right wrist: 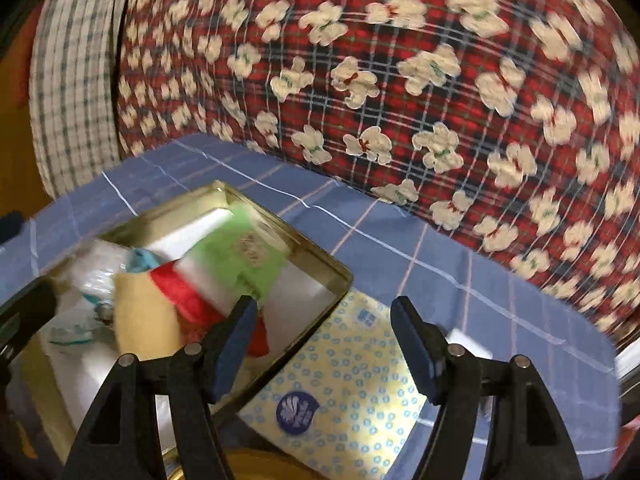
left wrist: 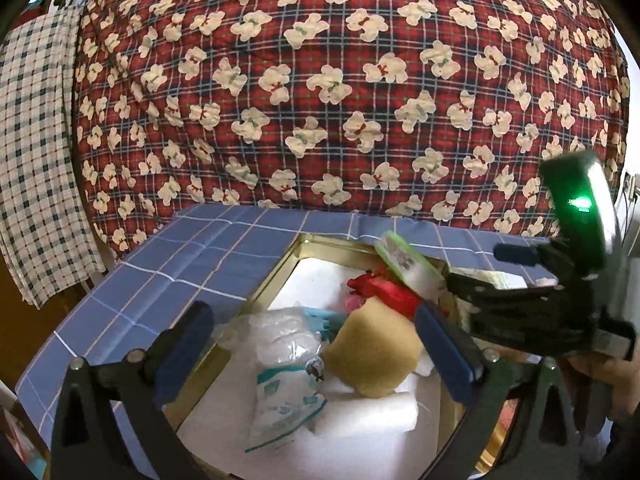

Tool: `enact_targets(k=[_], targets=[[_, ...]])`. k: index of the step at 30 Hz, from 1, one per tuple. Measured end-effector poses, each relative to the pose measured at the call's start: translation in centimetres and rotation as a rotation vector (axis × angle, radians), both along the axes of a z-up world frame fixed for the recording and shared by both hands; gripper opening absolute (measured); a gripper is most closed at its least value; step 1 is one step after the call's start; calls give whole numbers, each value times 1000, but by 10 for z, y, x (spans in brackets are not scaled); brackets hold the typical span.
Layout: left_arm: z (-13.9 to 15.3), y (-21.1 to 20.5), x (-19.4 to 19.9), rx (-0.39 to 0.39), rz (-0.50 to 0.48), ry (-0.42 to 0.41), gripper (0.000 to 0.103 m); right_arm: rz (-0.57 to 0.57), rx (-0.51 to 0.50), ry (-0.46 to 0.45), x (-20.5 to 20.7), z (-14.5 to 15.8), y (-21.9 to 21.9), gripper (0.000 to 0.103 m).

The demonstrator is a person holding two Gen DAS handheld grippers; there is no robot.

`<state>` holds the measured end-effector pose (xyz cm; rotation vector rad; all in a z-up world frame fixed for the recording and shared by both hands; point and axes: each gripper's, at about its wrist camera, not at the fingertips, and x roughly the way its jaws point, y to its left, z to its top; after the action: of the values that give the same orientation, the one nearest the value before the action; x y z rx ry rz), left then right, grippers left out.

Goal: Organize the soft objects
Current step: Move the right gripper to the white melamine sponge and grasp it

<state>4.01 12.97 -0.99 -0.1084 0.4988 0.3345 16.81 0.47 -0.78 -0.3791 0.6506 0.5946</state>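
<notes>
Soft things, a tan sponge [left wrist: 374, 354] and green-topped pack [right wrist: 240, 258], lay piled inside the gold tin [right wrist: 340, 280]. Right hand-held gripper [right wrist: 324, 344] hung released over the yellow tissue pack [right wrist: 352, 392] beside the tin, probably next; left hand-held gripper [left wrist: 316, 344] released above it.

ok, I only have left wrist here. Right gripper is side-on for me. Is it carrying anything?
Observer: No. The right gripper is open, with nothing between its fingers.
Operator: What's under it?
Observer: A yellow tissue pack with blue dots, lying flat on the blue cloth.
Operator: Is that inside the tin?
Observer: No, outside. It sits beside the outer wall of the tin.
</notes>
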Motion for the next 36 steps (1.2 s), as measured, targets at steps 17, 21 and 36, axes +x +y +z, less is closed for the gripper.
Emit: enact_targets(k=[17,21,36], targets=[[21,-83,56,-18,-166,33,102,-295,176,85,50,-23,-167,71],[25,-103,80,9,-195,71,102,-278,158,108,63,-30,-160,71],[10,-116,116,2,-218,149,102,-153,106,234,91,-65,-119,63]])
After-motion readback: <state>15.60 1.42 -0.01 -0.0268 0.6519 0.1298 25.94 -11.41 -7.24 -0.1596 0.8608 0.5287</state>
